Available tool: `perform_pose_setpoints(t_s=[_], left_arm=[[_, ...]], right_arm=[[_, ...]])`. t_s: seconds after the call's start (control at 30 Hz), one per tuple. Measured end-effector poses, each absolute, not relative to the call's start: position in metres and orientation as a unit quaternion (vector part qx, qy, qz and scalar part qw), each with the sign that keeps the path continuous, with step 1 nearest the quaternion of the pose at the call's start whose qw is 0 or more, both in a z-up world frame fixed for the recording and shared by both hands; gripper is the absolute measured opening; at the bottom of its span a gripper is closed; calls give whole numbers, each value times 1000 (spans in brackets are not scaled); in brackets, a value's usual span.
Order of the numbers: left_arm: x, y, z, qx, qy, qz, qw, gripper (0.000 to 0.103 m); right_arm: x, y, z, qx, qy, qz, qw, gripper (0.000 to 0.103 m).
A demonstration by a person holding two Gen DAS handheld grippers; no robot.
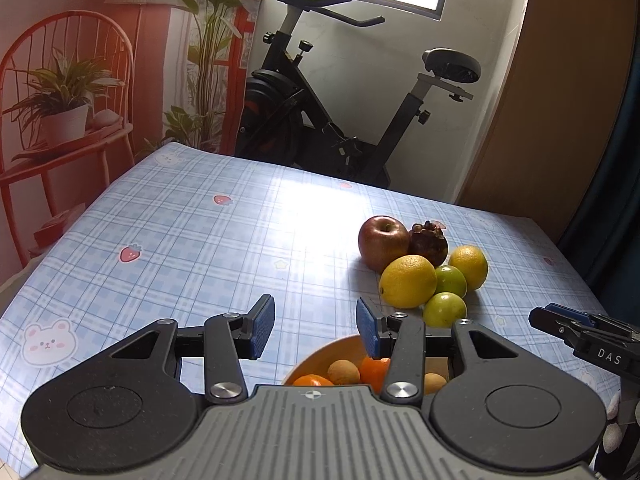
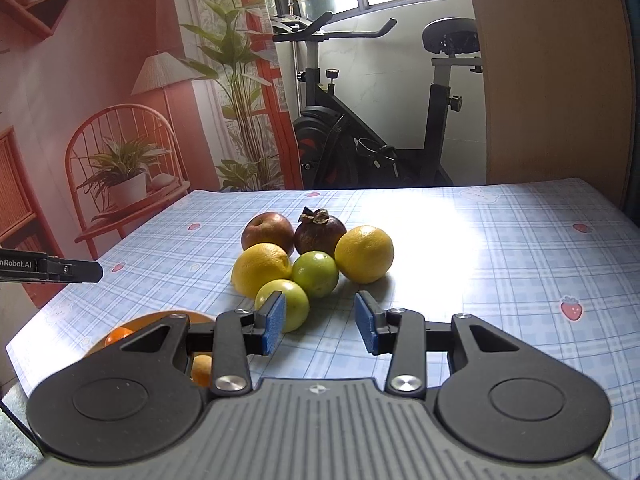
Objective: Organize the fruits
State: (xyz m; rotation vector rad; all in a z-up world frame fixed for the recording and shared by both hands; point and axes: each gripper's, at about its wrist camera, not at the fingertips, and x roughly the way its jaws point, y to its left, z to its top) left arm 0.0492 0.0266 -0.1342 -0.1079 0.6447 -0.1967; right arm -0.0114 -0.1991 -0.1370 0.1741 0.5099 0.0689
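Note:
A cluster of fruit lies on the checked tablecloth: a red apple (image 1: 383,242) (image 2: 267,231), a dark mangosteen (image 1: 428,241) (image 2: 319,231), two yellow oranges (image 1: 407,281) (image 2: 364,254), and two green limes (image 1: 445,309) (image 2: 315,274). An orange bowl (image 1: 320,356) (image 2: 160,318) near the front edge holds small oranges and tan fruits. My left gripper (image 1: 316,322) is open and empty above the bowl's far rim. My right gripper (image 2: 320,320) is open and empty, just in front of the nearest green lime (image 2: 294,300).
The right gripper's tip (image 1: 576,326) shows at the right of the left wrist view; the left gripper's tip (image 2: 60,269) shows at the left of the right wrist view. An exercise bike (image 1: 340,112) stands beyond the table's far edge.

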Motion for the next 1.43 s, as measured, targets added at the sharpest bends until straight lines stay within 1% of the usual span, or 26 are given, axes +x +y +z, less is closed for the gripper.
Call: perform_pose_setpoints(t_s=[0.37, 0.73, 0.8, 0.83, 1.17, 1.37, 1.43], left_arm=[[72, 3, -123, -47, 294, -117, 948, 47], [97, -1, -130, -46, 290, -107, 950, 47], [98, 2, -132, -49, 293, -107, 949, 47], [98, 3, -134, -51, 295, -107, 948, 47], [101, 10, -139, -50, 305, -102, 945, 47], [101, 6, -144, -47, 317, -106, 941, 47], [102, 7, -144, -48, 320, -106, 940, 47]], right_arm=[[18, -200, -132, 56, 249, 49, 966, 42], [54, -183, -155, 63, 295, 82, 950, 42], [59, -176, -161, 56, 308, 87, 946, 44], [61, -173, -163, 54, 312, 89, 944, 47], [79, -164, -180, 73, 343, 89, 932, 54], [84, -164, -185, 87, 347, 89, 930, 55], [84, -164, -187, 91, 347, 88, 929, 52]])
